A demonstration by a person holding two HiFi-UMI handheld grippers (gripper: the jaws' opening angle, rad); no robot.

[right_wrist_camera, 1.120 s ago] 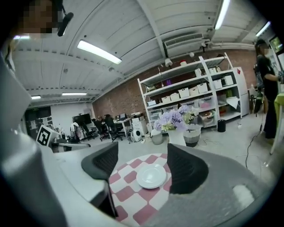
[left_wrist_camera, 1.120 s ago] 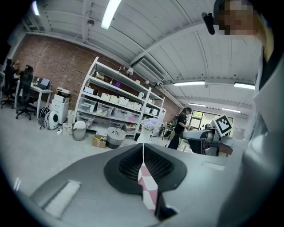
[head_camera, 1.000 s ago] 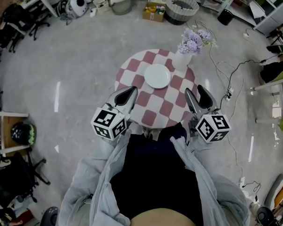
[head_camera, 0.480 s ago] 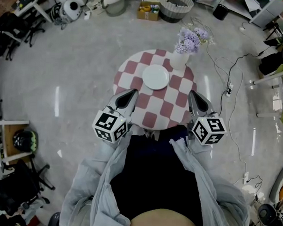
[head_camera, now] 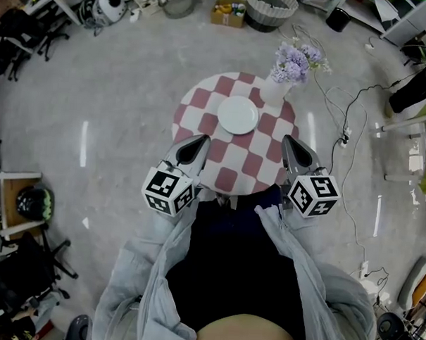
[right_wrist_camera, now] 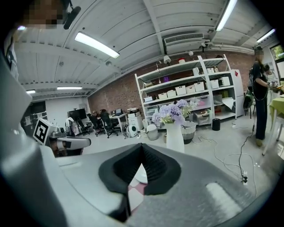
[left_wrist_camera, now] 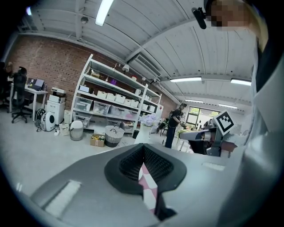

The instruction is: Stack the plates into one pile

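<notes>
At 9 o'clock in the head view, a white shelf unit [head_camera: 6, 192] held a dark rounded object [head_camera: 30, 201] with green on it, too small to name. The left gripper [head_camera: 204, 138] hovered at the 8 o'clock edge of the round checkered table [head_camera: 201, 116], its jaws pressed together with nothing between them. Only a sliver of checkered cloth showed past the pads in the left gripper view.

The white plate [head_camera: 238, 115] lay on the table just beyond its middle, toward 12 o'clock, apart from both grippers. From above it could not be told whether it was one plate or several.

On the floor at 12 o'clock, a cardboard box [head_camera: 230, 11] held some yellow items. Just right of it stood a grey basket [head_camera: 270, 12], cut off by the top edge so that its contents could not be read.

A white vase [head_camera: 274, 93] at the table's 1 o'clock rim held purple flowers [head_camera: 295, 60], which hid its mouth. The right gripper [head_camera: 286, 139] hovered at the 4 o'clock edge, its jaws also closed on nothing. In the right gripper view, a bit of the plate's rim showed past the pads.

A black bin [head_camera: 339, 20] stood further right at the top edge, its inside not visible. Grey sleeves [head_camera: 300, 275] covered the hands, and the person's body hid the table's 6 o'clock edge.
</notes>
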